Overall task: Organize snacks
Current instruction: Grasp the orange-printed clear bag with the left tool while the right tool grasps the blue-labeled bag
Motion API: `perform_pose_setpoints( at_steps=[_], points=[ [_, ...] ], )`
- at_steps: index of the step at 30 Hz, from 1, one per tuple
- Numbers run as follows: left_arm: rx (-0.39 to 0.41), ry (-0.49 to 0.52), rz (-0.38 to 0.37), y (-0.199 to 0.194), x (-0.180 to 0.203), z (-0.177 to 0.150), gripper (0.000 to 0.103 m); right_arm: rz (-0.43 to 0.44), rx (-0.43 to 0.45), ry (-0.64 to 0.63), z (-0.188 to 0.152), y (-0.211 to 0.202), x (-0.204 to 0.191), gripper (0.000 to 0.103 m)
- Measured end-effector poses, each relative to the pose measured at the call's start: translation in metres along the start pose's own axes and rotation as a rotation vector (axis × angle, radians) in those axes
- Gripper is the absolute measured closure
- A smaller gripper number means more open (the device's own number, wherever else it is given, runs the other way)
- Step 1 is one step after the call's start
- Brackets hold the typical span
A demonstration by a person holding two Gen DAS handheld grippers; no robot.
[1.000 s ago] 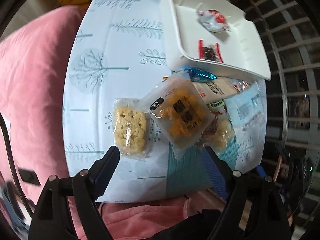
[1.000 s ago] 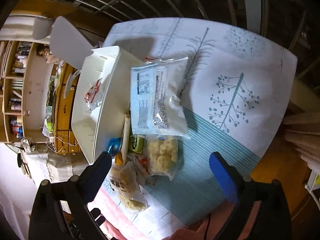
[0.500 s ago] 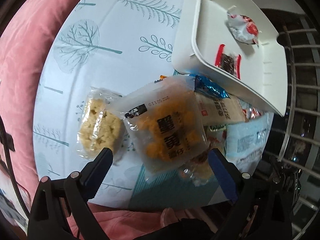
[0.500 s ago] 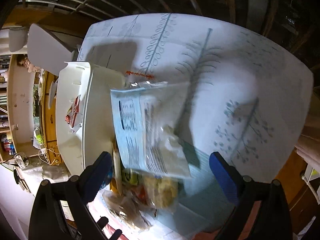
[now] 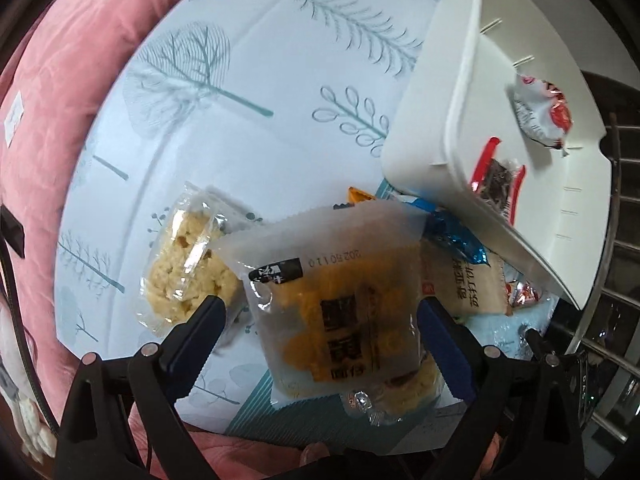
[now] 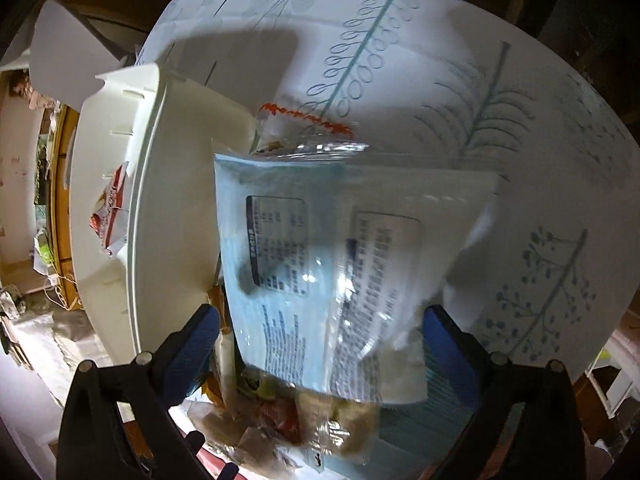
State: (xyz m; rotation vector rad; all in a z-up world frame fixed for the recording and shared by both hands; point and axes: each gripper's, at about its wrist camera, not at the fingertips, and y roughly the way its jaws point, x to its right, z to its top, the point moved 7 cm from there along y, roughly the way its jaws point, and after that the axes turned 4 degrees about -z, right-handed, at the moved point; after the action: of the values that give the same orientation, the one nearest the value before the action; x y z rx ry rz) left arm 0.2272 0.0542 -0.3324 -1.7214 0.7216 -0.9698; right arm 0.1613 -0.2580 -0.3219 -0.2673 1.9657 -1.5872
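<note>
A pile of snack packets lies on a table with a tree-print cloth [image 5: 240,80]. In the left wrist view my left gripper [image 5: 320,320] is open around a frosted packet of orange snacks [image 5: 340,300], one finger on each side. A clear packet of pale crackers [image 5: 184,268] lies just left of it. A white tray [image 5: 480,128] at the right holds two red-and-white packets [image 5: 540,112]. In the right wrist view my right gripper [image 6: 320,328] is open around a large pale-blue packet [image 6: 340,260]. The white tray [image 6: 168,200] is on its left.
A pink cushion [image 5: 60,100] borders the table on the left. A blue foil packet [image 5: 452,236] and a white cracker packet [image 5: 476,284] lie against the tray. More small packets [image 6: 312,420] lie under the blue one. Metal railings [image 5: 624,240] stand at the right.
Both grippers have moved in closer to the pile. The orange packet now sits between my left fingers and the pale-blue packet between my right fingers. Both stay open.
</note>
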Motion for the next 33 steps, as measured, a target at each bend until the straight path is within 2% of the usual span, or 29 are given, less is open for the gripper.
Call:
perform_pose_setpoints(
  at_steps=[6, 16, 20, 21, 25, 33],
  points=[
    [-0.029, -0.004, 0.002, 0.018, 0.009, 0.000, 0.007, -0.072, -0.011, -0.011, 0.007, 0.014, -0.004, 0.000],
    [-0.103, -0.040, 0.038, 0.054, 0.025, 0.003, 0.009, -0.130, -0.019, -0.051, 0.015, 0.029, -0.014, 0.000],
    [-0.106, -0.036, 0.045, 0.057, 0.030, 0.007, 0.015, -0.150, -0.018, -0.058, 0.016, 0.030, -0.016, 0.000],
    [-0.106, -0.038, 0.047, 0.058, 0.032, 0.011, 0.019, -0.155, -0.018, -0.060, 0.017, 0.030, -0.018, 0.000],
    [-0.106, -0.041, 0.051, 0.059, 0.034, 0.015, 0.022, -0.170, -0.013, -0.068, 0.014, 0.036, -0.037, 0.000],
    [-0.117, -0.005, 0.067, 0.052, 0.026, 0.013, 0.031, -0.167, -0.014, -0.063, 0.008, 0.026, -0.031, 0.008]
  ],
)
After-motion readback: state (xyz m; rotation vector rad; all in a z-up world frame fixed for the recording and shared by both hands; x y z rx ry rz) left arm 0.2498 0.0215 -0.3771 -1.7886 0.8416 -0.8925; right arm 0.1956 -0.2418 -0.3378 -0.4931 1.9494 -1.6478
